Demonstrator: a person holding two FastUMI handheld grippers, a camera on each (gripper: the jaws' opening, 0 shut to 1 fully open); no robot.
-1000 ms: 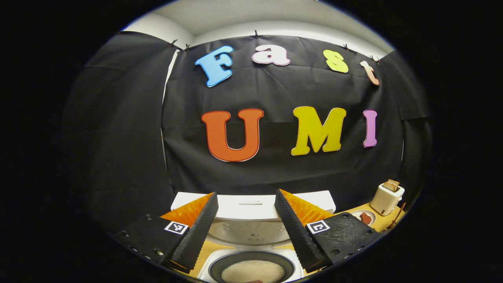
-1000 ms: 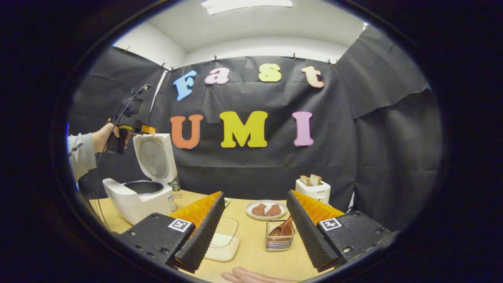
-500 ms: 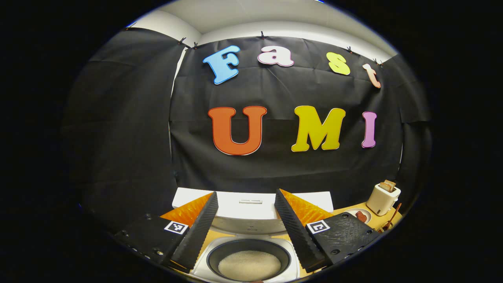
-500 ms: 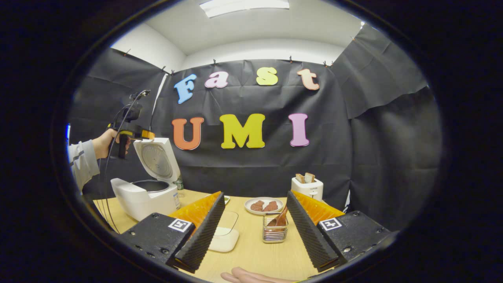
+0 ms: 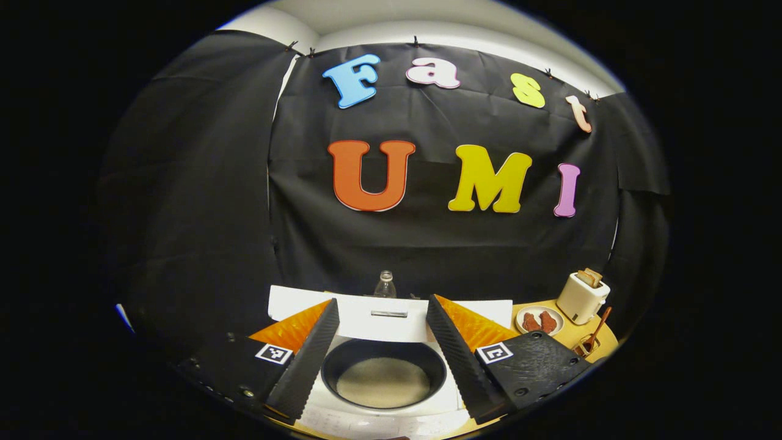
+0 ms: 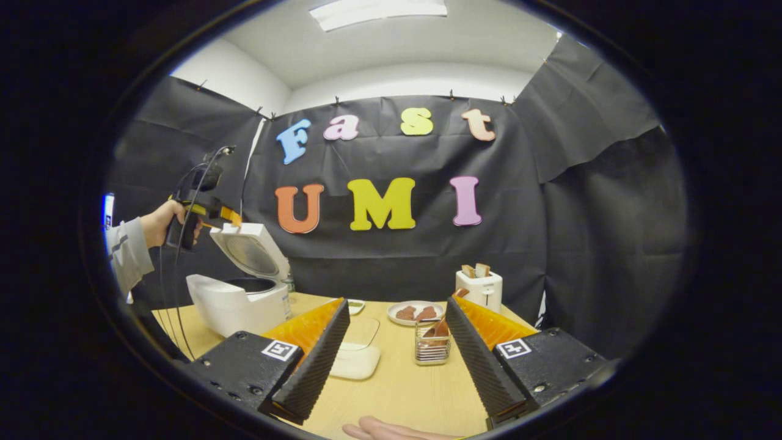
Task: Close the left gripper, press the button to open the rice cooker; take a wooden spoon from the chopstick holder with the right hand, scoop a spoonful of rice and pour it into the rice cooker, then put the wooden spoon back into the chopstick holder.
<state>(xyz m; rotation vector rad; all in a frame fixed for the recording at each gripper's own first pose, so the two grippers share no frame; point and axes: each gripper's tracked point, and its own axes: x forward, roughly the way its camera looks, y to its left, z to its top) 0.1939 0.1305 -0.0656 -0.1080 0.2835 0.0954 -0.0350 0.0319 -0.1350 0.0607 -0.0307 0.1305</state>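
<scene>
Rice cooker [image 5: 379,391] open; both grippers wide apart, empty.

Left gripper [image 5: 382,351] hangs above the inner pot, rice visible between its fingers; it has tipped lower than a second ago, lid [image 5: 391,315] foreshortened. Right gripper [image 6: 397,357] hovers near the desk's [image 6: 403,391] front edge; wooden spoon [image 6: 441,327] in chopstick holder [image 6: 432,349] stands between its fingers, now farther off. Bare desk lies between.

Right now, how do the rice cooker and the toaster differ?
The rice cooker stands at the table's left with its lid swung up and its dark pot exposed; the toaster stands at the far right, with bread slices sticking out of its top. The rice cooker is the broader, the toaster the narrower. The left gripper is at the cooker's lid, not at the toaster. Both are white.
</scene>
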